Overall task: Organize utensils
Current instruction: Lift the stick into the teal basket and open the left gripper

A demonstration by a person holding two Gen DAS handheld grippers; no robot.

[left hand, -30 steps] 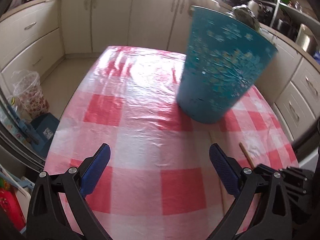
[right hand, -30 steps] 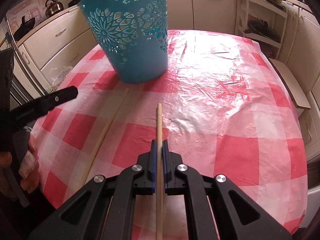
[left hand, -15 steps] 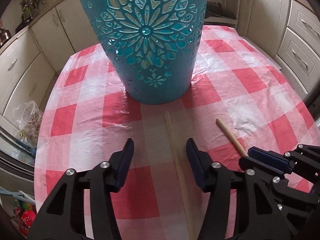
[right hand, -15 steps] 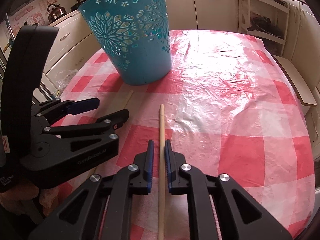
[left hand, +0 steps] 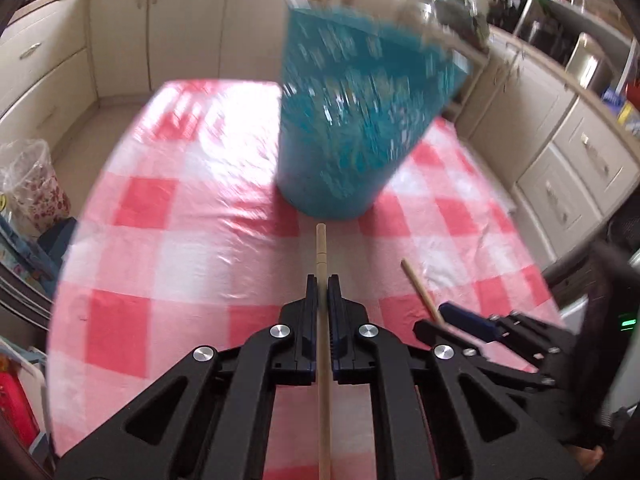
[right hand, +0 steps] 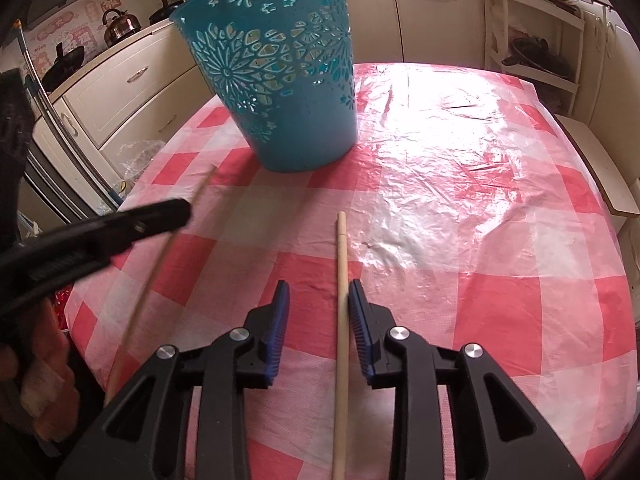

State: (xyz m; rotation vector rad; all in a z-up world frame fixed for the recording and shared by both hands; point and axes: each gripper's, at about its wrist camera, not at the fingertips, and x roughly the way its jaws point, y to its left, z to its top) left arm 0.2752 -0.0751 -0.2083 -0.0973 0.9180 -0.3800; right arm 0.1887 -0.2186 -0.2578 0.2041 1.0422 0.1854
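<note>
Left wrist: basket (left hand: 356, 120) motion-blurred.

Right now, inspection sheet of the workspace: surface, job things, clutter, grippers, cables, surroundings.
Surface: table under red-checked cloth with clear plastic cover.
Job things: teal basket upright on the cloth; two wooden sticks, left stick and right stick.
Clutter: nothing seen on the table.
Grippers: left gripper shut on left stick; right gripper opening, right stick between its pads, unclamped.
Cables: nothing seen.
Surroundings: cream cabinets, kettle on counter.
</note>
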